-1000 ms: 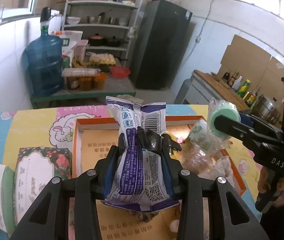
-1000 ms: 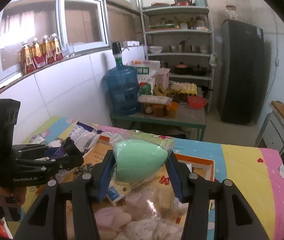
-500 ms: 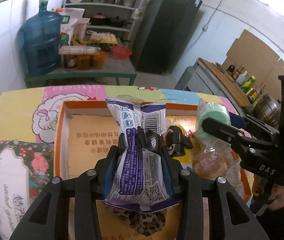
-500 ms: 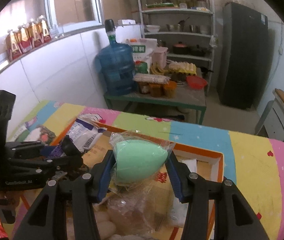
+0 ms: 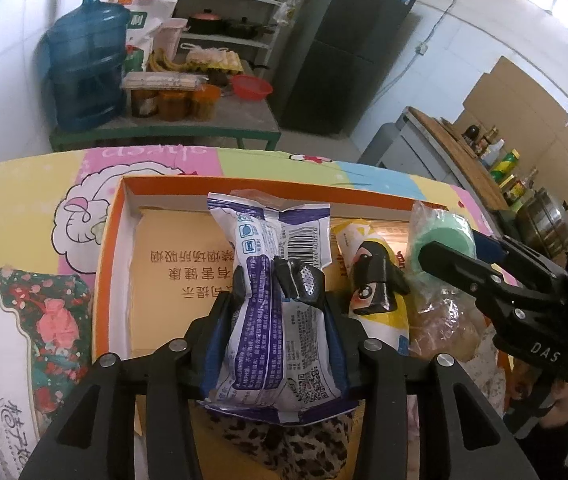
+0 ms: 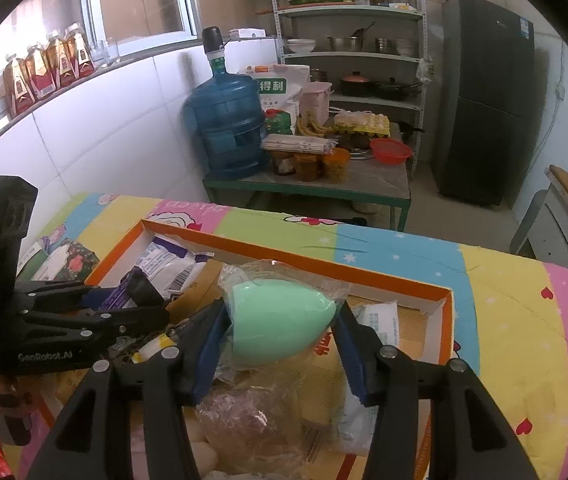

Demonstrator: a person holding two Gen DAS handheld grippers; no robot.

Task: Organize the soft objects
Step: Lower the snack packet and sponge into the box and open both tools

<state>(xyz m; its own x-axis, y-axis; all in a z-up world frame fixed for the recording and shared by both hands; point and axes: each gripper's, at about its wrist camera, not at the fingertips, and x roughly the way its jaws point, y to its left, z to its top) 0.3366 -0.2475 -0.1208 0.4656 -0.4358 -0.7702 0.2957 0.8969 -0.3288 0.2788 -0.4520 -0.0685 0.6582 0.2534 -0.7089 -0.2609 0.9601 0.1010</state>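
Observation:
My left gripper (image 5: 280, 292) is shut on a white and purple snack packet (image 5: 276, 312), held over the left part of the orange-rimmed cardboard box (image 5: 244, 184). My right gripper (image 6: 280, 320) is shut on a mint green egg-shaped sponge in clear wrap (image 6: 280, 320), held over the box's right part (image 6: 444, 308). The sponge also shows in the left wrist view (image 5: 440, 240). In the box lie a yellow cartoon packet (image 5: 368, 280), a leopard-print cloth (image 5: 304, 444), clear bags (image 6: 244, 412) and a white packet (image 6: 380, 320).
The box lies on a table with a colourful cartoon cloth (image 6: 504, 280). Floral tissue packs (image 5: 8, 320) lie left of the box. Behind stand a green side table (image 6: 316, 188) with a blue water jug (image 6: 224, 124), shelves and a dark fridge (image 6: 488, 92).
Both grippers have moved forward and lower over the box, each still holding its item. The cartoon packet has come into the left wrist view.

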